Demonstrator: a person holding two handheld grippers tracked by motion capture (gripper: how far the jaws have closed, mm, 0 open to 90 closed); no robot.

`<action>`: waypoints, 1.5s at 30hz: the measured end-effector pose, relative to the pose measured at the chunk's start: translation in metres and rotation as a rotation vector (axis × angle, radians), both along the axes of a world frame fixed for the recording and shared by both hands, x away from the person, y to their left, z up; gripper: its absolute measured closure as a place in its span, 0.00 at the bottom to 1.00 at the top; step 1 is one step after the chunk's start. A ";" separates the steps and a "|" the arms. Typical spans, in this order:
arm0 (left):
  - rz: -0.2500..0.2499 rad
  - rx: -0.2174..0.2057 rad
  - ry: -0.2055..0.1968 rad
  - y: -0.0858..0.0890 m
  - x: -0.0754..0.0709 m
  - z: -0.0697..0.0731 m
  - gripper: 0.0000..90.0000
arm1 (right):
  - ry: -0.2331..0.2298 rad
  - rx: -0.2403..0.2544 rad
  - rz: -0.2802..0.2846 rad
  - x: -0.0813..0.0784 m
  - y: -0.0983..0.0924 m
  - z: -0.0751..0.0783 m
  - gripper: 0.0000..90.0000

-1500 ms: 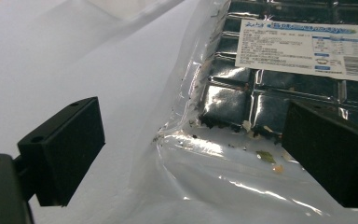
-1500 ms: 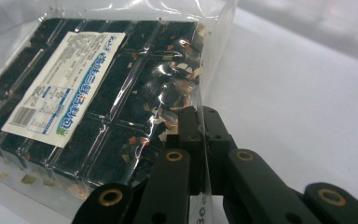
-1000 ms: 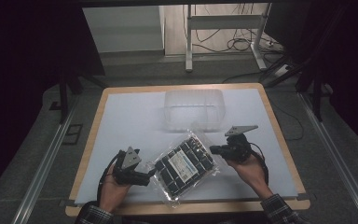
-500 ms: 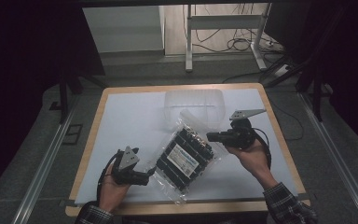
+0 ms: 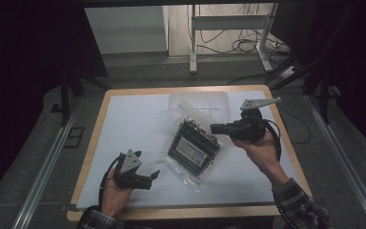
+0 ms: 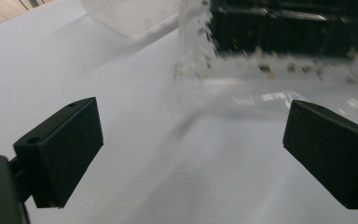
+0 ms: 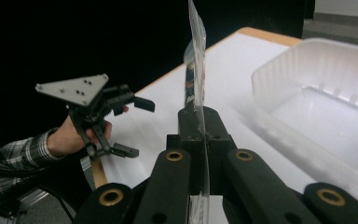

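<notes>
A clear plastic bag full of black parts hangs tilted over the middle of the white table, its lower end near the surface. My right gripper is shut on the bag's upper right edge and holds it up. In the right gripper view the two jaws pinch the thin bag edge, which stands up between them. My left gripper rests low at the front left, open with nothing between its fingers, pointing toward the bag. That open left gripper also appears in the right gripper view.
A clear plastic tray stands at the back middle of the table, just behind the bag; the same tray lies to the right of the right jaws. The white tabletop has a wooden rim. Dark floor surrounds it.
My right gripper has risen and moved toward the back with the bag, lifting its upper end off the table and tilting it. The left gripper has stayed put.
</notes>
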State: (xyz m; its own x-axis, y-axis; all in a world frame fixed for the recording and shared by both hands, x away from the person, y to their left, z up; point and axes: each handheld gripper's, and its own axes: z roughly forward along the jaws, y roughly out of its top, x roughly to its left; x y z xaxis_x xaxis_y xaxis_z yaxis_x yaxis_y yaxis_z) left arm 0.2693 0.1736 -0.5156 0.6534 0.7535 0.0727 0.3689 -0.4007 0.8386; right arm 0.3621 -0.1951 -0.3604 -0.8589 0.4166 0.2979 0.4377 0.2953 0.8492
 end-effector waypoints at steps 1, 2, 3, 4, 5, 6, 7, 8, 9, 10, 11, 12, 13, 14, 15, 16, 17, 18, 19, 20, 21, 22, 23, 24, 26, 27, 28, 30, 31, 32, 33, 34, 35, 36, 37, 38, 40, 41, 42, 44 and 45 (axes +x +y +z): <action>0.000 0.000 0.000 0.000 0.000 0.000 0.05 | 0.000 0.000 0.000 0.000 0.000 0.000 0.99; 0.000 0.000 -0.002 0.000 0.000 0.000 0.05 | -0.010 0.003 0.000 0.001 0.000 0.005 0.99; 0.000 0.001 -0.004 0.000 0.000 0.000 0.05 | -0.017 0.002 -0.001 0.001 0.000 0.007 0.99; -0.001 0.002 -0.005 0.000 0.000 0.000 0.05 | -0.019 0.003 -0.003 0.002 0.000 0.009 0.99; 0.000 0.000 -0.004 0.000 0.000 0.000 0.05 | -0.023 0.002 -0.005 0.003 0.000 0.011 0.99; 0.000 0.000 -0.004 0.000 0.000 0.000 0.05 | -0.028 0.002 -0.009 0.005 -0.001 0.013 0.99; 0.001 0.001 -0.003 0.000 0.000 0.000 0.05 | -0.031 0.005 -0.012 0.006 -0.001 0.015 0.99; 0.001 0.001 -0.003 0.000 0.000 0.000 0.05 | -0.031 0.005 -0.012 0.006 -0.001 0.015 0.99; 0.001 0.001 -0.004 0.000 0.000 0.000 0.05 | -0.036 0.007 -0.018 0.007 -0.002 0.017 0.99; 0.000 0.001 -0.004 -0.001 0.000 0.000 0.05 | -0.041 0.011 -0.028 0.011 -0.003 0.020 0.99; 0.000 0.001 -0.004 -0.001 0.000 0.000 0.05 | -0.041 0.011 -0.028 0.011 -0.003 0.020 0.99; -0.001 0.002 -0.003 -0.001 0.000 0.000 0.05 | -0.042 0.013 -0.037 0.014 -0.004 0.023 0.99; -0.001 0.002 -0.003 -0.001 0.000 0.000 0.05 | -0.039 0.018 -0.041 0.016 -0.005 0.024 0.99; 0.000 0.001 -0.003 -0.001 0.000 0.000 0.05 | -0.034 0.023 -0.043 0.018 -0.006 0.025 0.99; 0.000 0.001 -0.003 -0.001 0.000 0.000 0.05 | -0.033 0.027 -0.045 0.020 -0.006 0.026 0.99; 0.000 0.002 -0.003 -0.001 0.000 0.000 0.05 | -0.029 0.032 -0.047 0.022 -0.007 0.027 0.99; 0.000 0.002 -0.003 -0.001 0.000 0.000 0.05 | -0.029 0.032 -0.047 0.022 -0.007 0.027 0.99; 0.000 0.004 -0.004 -0.001 0.000 0.000 0.05 | -0.023 0.041 -0.051 0.025 -0.007 0.029 0.99; -0.001 0.005 -0.004 -0.001 0.000 0.000 0.05 | -0.025 0.044 -0.052 0.026 -0.007 0.029 0.99; -0.002 0.005 -0.004 -0.001 0.000 0.000 0.05 | -0.024 0.047 -0.053 0.027 -0.007 0.030 0.99; -0.002 0.005 -0.004 -0.001 0.000 0.000 0.05 | -0.023 0.048 -0.053 0.028 -0.007 0.032 0.99; -0.002 0.006 -0.004 -0.001 0.000 0.000 0.05 | -0.023 0.050 -0.054 0.029 -0.007 0.033 0.99; -0.002 0.006 -0.004 -0.001 0.000 0.000 0.05 | -0.025 0.050 -0.053 0.030 -0.006 0.035 0.99; -0.003 0.005 -0.004 -0.001 0.000 0.000 0.05 | -0.026 0.050 -0.053 0.032 -0.006 0.036 0.99; -0.003 0.004 -0.004 -0.001 0.000 0.000 0.05 | -0.026 0.047 -0.055 0.033 -0.006 0.038 0.99; -0.003 0.004 -0.003 -0.001 0.000 0.000 0.05 | -0.027 0.049 -0.059 0.036 -0.006 0.041 0.99; -0.004 0.003 -0.002 -0.002 0.000 0.000 0.05 | -0.024 0.052 -0.061 0.038 -0.006 0.043 0.99; -0.004 0.004 -0.001 -0.002 0.000 0.000 0.05 | -0.022 0.055 -0.063 0.040 -0.006 0.044 0.99; -0.004 0.005 -0.001 -0.002 0.000 0.000 0.05 | -0.018 0.059 -0.065 0.041 -0.007 0.045 0.99; -0.004 0.004 -0.001 -0.002 0.000 0.000 0.05 | -0.016 0.067 -0.069 0.045 -0.007 0.048 0.99; -0.004 0.004 -0.001 -0.002 0.000 0.000 0.05 | -0.012 0.073 -0.071 0.047 -0.008 0.049 0.99; -0.004 0.003 -0.001 -0.002 0.000 0.000 0.05 | -0.011 0.079 -0.071 0.049 -0.008 0.050 0.99; -0.004 0.003 -0.001 -0.002 0.000 0.000 0.05 | -0.010 0.083 -0.073 0.050 -0.008 0.052 0.99; -0.004 0.003 -0.001 -0.002 0.000 0.000 0.05 | -0.009 0.087 -0.075 0.052 -0.008 0.053 0.99; -0.004 0.003 -0.001 -0.002 0.000 0.000 0.05 | -0.007 0.092 -0.077 0.054 -0.009 0.055 0.99; -0.004 0.003 -0.001 -0.002 0.000 0.000 0.05 | -0.007 0.092 -0.077 0.054 -0.009 0.055 0.99; -0.006 0.005 0.000 -0.002 0.000 0.000 0.05 | -0.007 0.103 -0.079 0.060 -0.009 0.059 0.99; -0.006 0.005 0.000 -0.002 0.000 0.000 0.05 | -0.007 0.104 -0.079 0.061 -0.009 0.060 0.99; -0.006 0.005 0.000 -0.002 0.000 0.000 0.05 | -0.009 0.105 -0.082 0.063 -0.009 0.061 0.99; -0.006 0.004 0.000 -0.002 0.000 0.000 0.05 | -0.012 0.106 -0.082 0.067 -0.008 0.064 0.99; -0.007 0.004 0.000 -0.002 0.000 0.000 0.05 | -0.013 0.106 -0.084 0.069 -0.008 0.065 0.99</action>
